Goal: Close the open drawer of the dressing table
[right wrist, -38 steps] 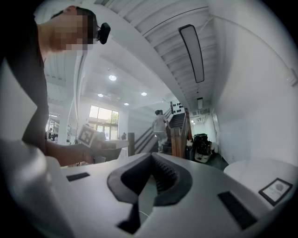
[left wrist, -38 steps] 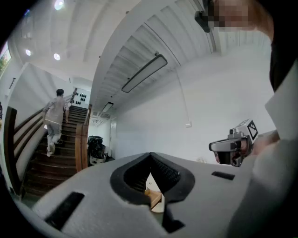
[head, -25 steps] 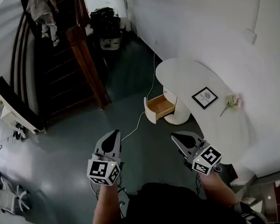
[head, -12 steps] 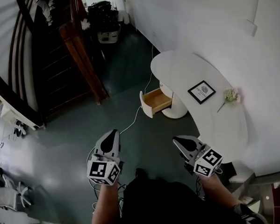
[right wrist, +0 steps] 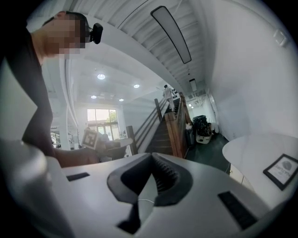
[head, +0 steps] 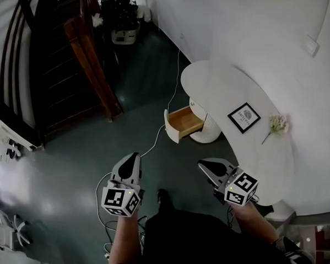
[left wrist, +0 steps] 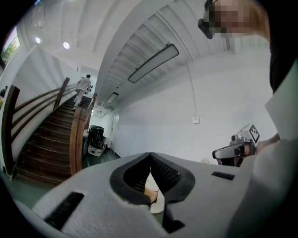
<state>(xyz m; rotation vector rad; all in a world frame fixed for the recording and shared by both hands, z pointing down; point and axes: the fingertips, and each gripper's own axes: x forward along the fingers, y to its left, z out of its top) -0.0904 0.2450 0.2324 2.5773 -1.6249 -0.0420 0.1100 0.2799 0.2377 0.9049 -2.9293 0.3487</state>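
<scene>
Drawer (head: 182, 122) is seen pulled out of the dressing table (head: 217, 84). Left gripper (head: 134, 157) and right gripper (head: 202, 164), jaws pressed together on nothing, are held well short of the table. It could be jammed by an off-centre push.

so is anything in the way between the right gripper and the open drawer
Nothing visible is. In the head view, only bare floor lies between the right gripper and the open drawer. A white cable lies on the floor off to the side of that line, and nothing sticks out of the drawer.
</scene>
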